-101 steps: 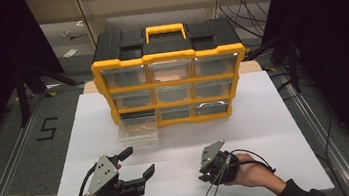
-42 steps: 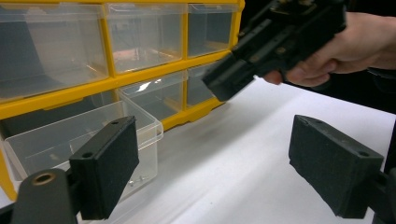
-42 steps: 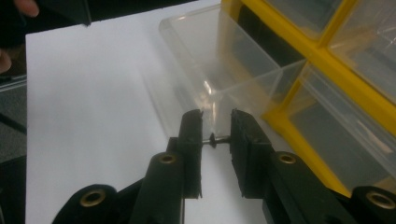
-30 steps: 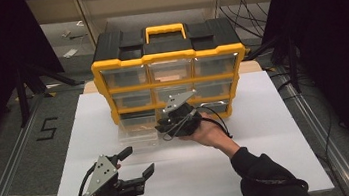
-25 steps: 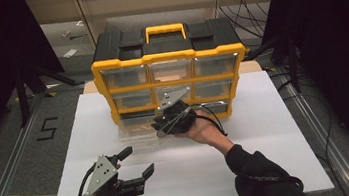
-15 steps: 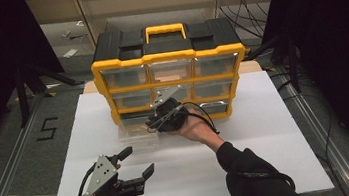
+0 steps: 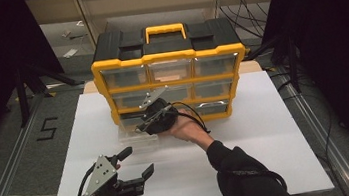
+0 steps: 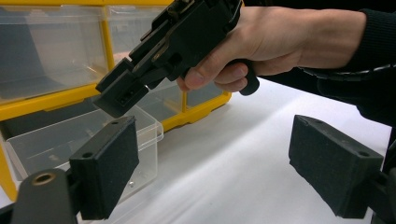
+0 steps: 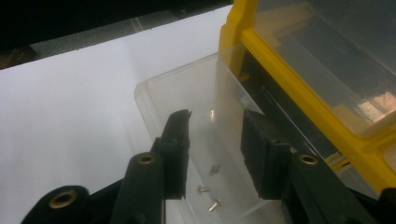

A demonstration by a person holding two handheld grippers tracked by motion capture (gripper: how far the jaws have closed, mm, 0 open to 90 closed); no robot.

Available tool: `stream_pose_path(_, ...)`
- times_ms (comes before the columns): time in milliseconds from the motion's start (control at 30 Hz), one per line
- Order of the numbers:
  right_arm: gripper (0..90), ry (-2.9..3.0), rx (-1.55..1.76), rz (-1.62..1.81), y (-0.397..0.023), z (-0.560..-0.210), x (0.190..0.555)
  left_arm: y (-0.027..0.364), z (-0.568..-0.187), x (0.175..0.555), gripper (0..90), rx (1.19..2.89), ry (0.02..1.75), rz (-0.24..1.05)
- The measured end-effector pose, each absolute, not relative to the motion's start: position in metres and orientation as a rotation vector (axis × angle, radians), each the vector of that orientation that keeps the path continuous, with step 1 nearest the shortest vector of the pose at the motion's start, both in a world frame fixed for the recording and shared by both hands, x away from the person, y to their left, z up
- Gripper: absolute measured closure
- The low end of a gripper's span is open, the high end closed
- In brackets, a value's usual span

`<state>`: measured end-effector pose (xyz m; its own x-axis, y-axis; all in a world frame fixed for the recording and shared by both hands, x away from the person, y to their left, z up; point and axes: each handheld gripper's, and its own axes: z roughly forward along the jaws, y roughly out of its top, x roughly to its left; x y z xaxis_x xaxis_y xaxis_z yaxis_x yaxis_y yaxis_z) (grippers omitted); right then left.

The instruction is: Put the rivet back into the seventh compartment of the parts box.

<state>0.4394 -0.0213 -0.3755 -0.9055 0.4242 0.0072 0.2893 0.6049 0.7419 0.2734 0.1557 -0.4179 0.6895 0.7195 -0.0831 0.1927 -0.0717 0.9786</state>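
We held the right tongs [image 7: 142, 127] over the clear drawer [image 7: 137, 137], which stood pulled out from the bottom left slot of the yellow organiser [image 7: 171, 86] and rested on the white worktop [image 7: 267, 132]. Our right hand [image 7: 186, 127] kept the tool tilted down toward the drawer's open top. In the right gripper view those tongs [image 9: 212, 144] had just been opening and stood at a narrow gap, with no object pressed between the pads; beneath them, on the drawer's floor, lay a few small screws [image 9: 209, 189]. The pads hung above the inside of the drawer [image 9: 196, 107], and we could not tell whether they touched its walls.

Our left tongs [image 7: 132, 163] lay low near the front edge of the worktop, well apart from the drawer, spread wide and holding nothing. From the left gripper view the two black pads [image 8: 105, 163] framed bare white surface, with the drawer [image 8: 60, 144] behind the left pad and the right tongs [image 8: 123, 91] hovering over its rim.

The organiser stood upright at the far side of the worktop, its black lid and yellow handle [image 7: 164, 29] on top, the other drawers all pushed in.
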Motion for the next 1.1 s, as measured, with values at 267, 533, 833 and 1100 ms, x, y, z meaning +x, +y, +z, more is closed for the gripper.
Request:
stream_pose_path(267, 54.6, 2.629, 0.62, 1.206, -0.034, -0.371, 0.44, 0.155, -0.418, 0.274, 15.5, 1.621, 0.759, 0.512)
stream_pose_path(533, 36.7, 2.601, 0.676, 1.241, -0.06, -0.37, 0.435, 0.156, -0.418, 0.274, 15.5, 1.625, 0.761, 0.515)
stream_pose_path(833, 21.9, 2.579, 0.681, 1.308, -0.086, -0.365, 0.411, 0.155, -0.419, 0.274, 15.5, 1.626, 0.767, 0.513)
stream_pose_path(1100, 16.3, 2.562, 0.719, 1.373, -0.107, -0.366, 0.392, 0.154, -0.419, 0.274, 15.5, 1.627, 0.762, 0.508)
